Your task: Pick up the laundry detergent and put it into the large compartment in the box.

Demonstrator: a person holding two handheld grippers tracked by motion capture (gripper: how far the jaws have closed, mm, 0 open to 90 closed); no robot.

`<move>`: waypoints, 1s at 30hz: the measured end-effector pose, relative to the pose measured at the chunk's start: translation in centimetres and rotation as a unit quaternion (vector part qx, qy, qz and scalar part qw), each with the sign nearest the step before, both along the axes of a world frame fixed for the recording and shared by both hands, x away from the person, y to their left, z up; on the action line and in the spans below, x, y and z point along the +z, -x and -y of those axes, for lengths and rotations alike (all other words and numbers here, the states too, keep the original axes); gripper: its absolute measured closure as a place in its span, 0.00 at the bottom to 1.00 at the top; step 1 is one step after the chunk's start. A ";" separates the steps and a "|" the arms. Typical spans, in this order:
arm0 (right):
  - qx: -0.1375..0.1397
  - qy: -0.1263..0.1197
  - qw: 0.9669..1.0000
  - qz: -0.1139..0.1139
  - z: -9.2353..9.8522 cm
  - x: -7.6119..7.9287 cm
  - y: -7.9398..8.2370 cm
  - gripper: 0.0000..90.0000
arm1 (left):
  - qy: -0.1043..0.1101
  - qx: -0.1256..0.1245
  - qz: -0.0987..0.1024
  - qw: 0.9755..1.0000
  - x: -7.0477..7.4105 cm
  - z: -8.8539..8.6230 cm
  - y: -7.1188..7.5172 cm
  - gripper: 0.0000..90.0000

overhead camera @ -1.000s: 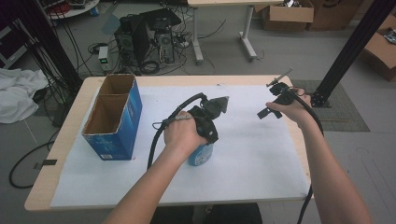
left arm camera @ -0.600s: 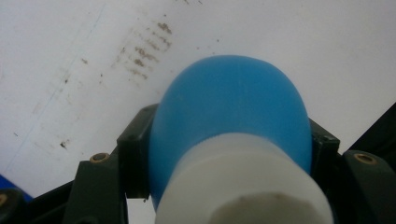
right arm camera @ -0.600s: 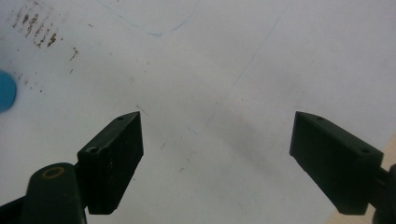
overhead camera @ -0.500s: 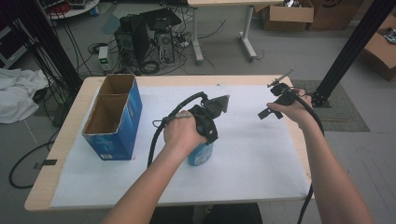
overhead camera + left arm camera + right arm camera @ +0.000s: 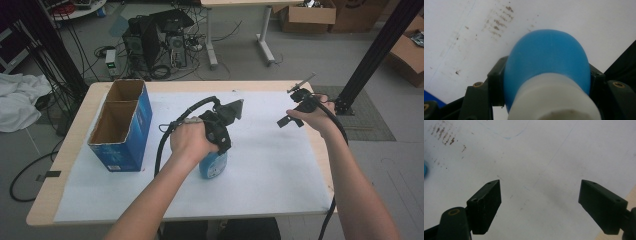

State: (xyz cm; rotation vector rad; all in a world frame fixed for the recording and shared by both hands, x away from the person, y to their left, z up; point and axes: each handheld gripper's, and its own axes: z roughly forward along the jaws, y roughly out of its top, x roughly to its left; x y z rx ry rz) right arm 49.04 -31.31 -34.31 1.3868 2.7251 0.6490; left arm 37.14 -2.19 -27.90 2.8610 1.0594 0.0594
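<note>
A blue bottle [image 5: 549, 57] with a white neck [image 5: 554, 100] stands on the white paper in the middle of the table. My left gripper [image 5: 546, 75] is shut on it, one black jaw pressed against each side. In the high view the person's left hand covers the left gripper [image 5: 215, 145], which points down onto the blue bottle [image 5: 212, 166]. My right gripper [image 5: 539, 202] is open above bare paper with nothing between its jaws. The high view has the right gripper [image 5: 295, 107] near the table's far right corner.
An open-topped blue cardboard box [image 5: 120, 125] with two compartments stands at the table's left. The white paper sheet [image 5: 280, 165] covers most of the tabletop and carries brown smudges [image 5: 499, 22]. A black slanted post [image 5: 372, 55] rises beyond the right edge.
</note>
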 end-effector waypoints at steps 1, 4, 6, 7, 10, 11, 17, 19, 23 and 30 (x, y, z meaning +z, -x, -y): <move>-0.003 -0.002 1.000 0.000 -0.1 0.1 0.0 0.20 | 0.001 0.003 -0.002 1.000 0.2 -0.1 0.0 0.42; -0.002 -0.001 1.000 0.002 -0.1 0.2 0.1 0.20 | 0.003 0.011 -0.008 1.000 1.0 -0.4 -0.1 0.42; 0.000 0.000 1.000 0.003 -0.1 0.3 0.1 0.20 | 0.009 0.021 -0.007 1.000 1.7 -0.7 -0.1 0.42; 0.000 0.000 1.000 0.003 -0.1 0.3 0.1 0.21 | 0.009 0.022 -0.007 1.000 1.9 -0.8 -0.1 0.42; -0.001 -0.001 1.000 0.003 -0.1 0.4 0.2 0.21 | 0.011 0.032 -0.002 0.999 3.4 -1.2 -0.1 0.42; -0.001 -0.002 1.000 0.004 -0.1 0.4 0.2 0.21 | 0.011 0.035 -0.001 0.999 3.8 -1.4 -0.2 0.42; 0.000 0.002 1.000 0.003 -0.1 0.5 0.2 0.21 | 0.019 0.072 0.002 0.997 7.4 -2.8 -0.6 0.42; 0.000 0.002 1.000 0.003 -0.1 0.6 0.2 0.21 | 0.020 0.087 0.003 0.996 8.6 -3.4 -0.8 0.42; 0.002 0.000 1.000 0.005 -0.2 0.8 0.2 0.22 | 0.024 0.121 0.007 0.992 10.9 -5.0 -1.4 0.42; -0.001 -0.003 1.000 0.005 0.0 1.1 0.2 0.22 | 0.043 0.201 0.014 0.979 14.3 -9.7 -2.8 0.42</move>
